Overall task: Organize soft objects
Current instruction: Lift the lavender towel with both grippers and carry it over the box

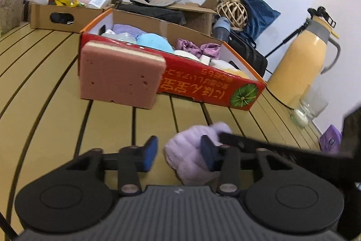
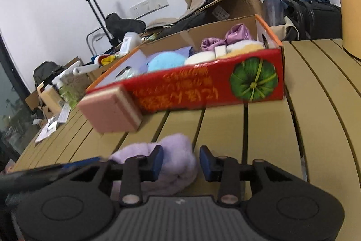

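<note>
Lilac cloth (image 2: 167, 159): on slatted table (image 2: 270, 128), near side of red box (image 2: 203, 92). Left gripper (image 1: 179, 154) and right gripper (image 2: 180, 160): both spread, straddling cloth, nothing pinched. Step: pickup. Next, likely: pinch, lift into box. Pink sponge (image 1: 119, 78) leans on box, unsorted.

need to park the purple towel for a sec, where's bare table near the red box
Bare slats lie between the red box and the towel, and right of the box toward the table edge. Crowded: inside the box, behind it, and left by the sponge.
</note>
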Motion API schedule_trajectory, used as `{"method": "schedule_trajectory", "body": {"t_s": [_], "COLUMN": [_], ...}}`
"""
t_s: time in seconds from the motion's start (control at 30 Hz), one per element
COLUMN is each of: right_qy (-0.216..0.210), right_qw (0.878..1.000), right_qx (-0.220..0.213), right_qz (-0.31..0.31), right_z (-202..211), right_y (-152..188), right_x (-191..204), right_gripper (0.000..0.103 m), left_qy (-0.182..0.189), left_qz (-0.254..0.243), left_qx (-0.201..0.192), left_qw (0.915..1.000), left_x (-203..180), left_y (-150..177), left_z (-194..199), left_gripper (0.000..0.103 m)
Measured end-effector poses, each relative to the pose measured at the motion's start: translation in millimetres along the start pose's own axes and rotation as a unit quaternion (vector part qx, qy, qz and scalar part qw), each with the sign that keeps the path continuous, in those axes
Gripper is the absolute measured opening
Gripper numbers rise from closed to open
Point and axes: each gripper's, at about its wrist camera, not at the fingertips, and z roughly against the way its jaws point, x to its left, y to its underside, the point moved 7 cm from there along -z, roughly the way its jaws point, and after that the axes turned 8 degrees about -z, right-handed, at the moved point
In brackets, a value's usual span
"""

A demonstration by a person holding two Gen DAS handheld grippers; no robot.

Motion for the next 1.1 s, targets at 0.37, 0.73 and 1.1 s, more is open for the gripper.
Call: {"method": "schedule_trajectory", "body": {"t_s": [0.37,0.73,1.1], "right_qy": [0.026,-0.009,0.040], "right_qw": [0.999,0.998,0.990], "right_qx": [-0.039,-0.065,-0.105], "right_qz": [-0.003,-0.006,0.081], "right_z": [23.1,44.9,-12.4], "right_y": [20.0,3.2,-161.3], "right_x": [1.9,20.4,30.8], "right_gripper": [0.017,0.014,0.014], "left_qy": [0.051,0.055,0.067], "left_qz": [0.020,0.021,0.015], "left_qx": [-0.004,-0.038,0.006], "left_qw": [0.9985,0.9976,0.9976], "left_x": [-7.6,-6.8,4.7], "left_y": [0.4,-24.8,-152.4], "left_z": [15.8,23.1,-98.7], "left_gripper": [0.051,0.008,0.008]}}
